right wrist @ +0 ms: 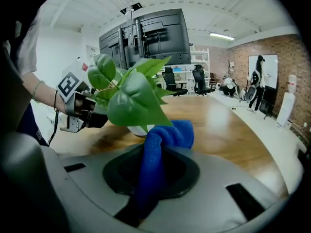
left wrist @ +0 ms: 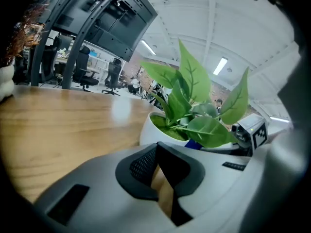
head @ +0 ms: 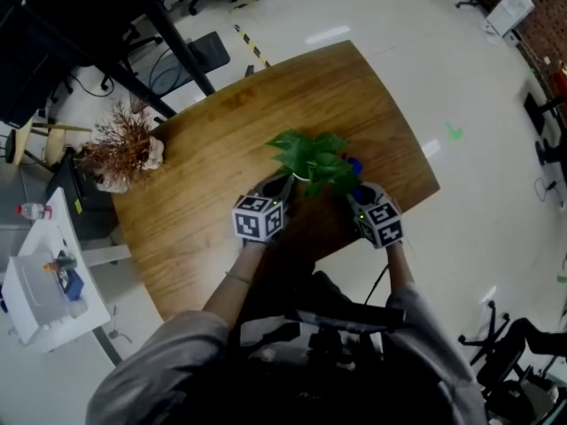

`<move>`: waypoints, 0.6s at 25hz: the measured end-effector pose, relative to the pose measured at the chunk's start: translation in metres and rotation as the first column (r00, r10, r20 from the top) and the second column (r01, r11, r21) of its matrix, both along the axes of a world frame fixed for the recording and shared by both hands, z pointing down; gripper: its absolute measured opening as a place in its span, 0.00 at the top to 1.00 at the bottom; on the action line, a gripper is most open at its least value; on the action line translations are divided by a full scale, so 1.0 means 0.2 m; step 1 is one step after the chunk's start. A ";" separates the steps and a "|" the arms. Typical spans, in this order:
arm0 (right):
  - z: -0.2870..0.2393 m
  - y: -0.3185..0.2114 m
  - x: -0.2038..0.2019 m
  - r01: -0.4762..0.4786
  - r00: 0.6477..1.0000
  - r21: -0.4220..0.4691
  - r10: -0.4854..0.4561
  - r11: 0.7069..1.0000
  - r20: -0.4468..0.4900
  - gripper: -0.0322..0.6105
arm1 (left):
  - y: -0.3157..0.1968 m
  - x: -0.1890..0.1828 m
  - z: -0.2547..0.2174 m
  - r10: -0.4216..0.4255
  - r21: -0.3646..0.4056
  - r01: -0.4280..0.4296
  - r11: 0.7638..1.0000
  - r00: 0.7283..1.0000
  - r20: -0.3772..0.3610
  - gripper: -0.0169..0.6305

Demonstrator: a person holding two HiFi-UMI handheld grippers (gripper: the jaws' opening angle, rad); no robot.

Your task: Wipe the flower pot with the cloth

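A white flower pot [left wrist: 152, 128] with a green leafy plant [head: 314, 156] stands near the front right edge of the wooden table [head: 213, 175]. My right gripper [head: 359, 193] is shut on a blue cloth [right wrist: 163, 147], whose bunched end is held close to the pot [right wrist: 138, 129], just under the leaves. The left gripper [head: 283, 187] is at the pot's left side with its tips right next to the pot wall. Its jaws are shut with nothing between them. Leaves hide most of the pot in the head view.
A dried brown plant [head: 122, 146] in a pale pot stands at the table's far left edge. A white cart [head: 40, 290] with small items is on the floor to the left. Office chairs and dark frames stand beyond the table.
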State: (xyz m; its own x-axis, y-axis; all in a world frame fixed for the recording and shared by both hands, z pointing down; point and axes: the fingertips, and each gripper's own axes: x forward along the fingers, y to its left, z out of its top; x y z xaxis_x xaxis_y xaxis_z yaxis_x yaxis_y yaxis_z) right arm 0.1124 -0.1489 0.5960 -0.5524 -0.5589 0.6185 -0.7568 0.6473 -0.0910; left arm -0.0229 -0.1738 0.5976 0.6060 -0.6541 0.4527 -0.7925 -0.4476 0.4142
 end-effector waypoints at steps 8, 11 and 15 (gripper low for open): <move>-0.11 -0.15 -0.14 0.215 0.976 0.069 -0.212 0.974 -0.057 0.86 | 0.01 0.00 0.00 0.009 -0.005 -0.009 1.000 1.000 -0.011 0.97; -0.09 -0.12 -0.21 0.256 0.966 0.053 -0.254 0.965 -0.043 0.86 | -0.03 -0.03 -0.03 0.002 0.023 -0.001 1.000 1.000 -0.019 0.97; -0.06 -0.05 -0.29 0.233 0.972 0.026 -0.233 0.972 0.021 0.86 | -0.10 -0.09 -0.06 -0.027 0.065 0.030 0.997 0.999 -0.042 0.97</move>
